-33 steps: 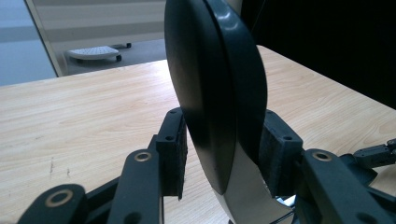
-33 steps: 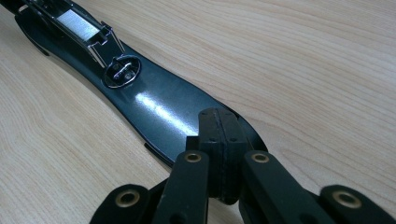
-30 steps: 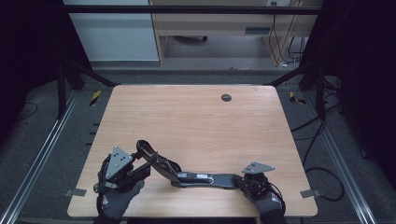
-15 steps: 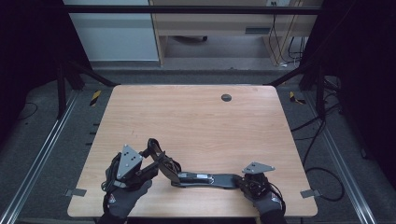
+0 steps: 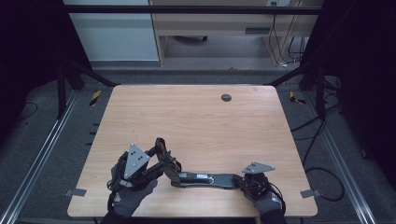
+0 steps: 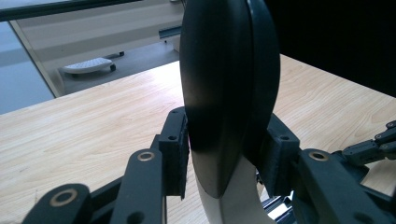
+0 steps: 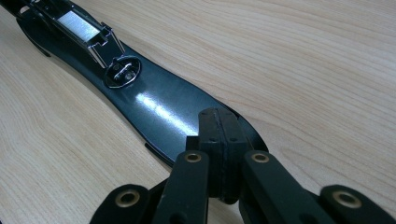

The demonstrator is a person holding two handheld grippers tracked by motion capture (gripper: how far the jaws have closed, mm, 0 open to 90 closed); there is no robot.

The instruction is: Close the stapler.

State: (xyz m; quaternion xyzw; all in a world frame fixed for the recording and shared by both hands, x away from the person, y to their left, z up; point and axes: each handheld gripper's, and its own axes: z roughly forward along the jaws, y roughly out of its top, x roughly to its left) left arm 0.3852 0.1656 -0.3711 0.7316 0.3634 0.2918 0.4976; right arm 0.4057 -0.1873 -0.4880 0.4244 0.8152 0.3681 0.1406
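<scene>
Seen from the high view, a black folding headband-like strap (image 5: 205, 178) is lying along the near edge of the wooden desk (image 5: 196, 121), toward six o'clock. The left gripper (image 5: 156, 163) is sitting at about seven o'clock, gripping the strap's raised, looped end, while the right gripper (image 5: 243, 182) is resting at about five o'clock on the flat end. A small dark round disc (image 5: 226, 97) is sitting well apart, near twelve o'clock.

In the left gripper view, the jaws are clamping a broad, curved black pad (image 6: 229, 93) that is standing upright between them, both pads (image 6: 176, 154) pressing on its sides; the jaws have just been closing onto it. Pale inner lining is showing at the band's lower edge.

In the right gripper view, the jaws are pressed together at the tip of the glossy black flat end (image 7: 159, 112), which is lying on the desk and running toward eleven o'clock, where a metal slider piece (image 7: 79, 25) and an oval rivet plate (image 7: 122, 71) are showing.
</scene>
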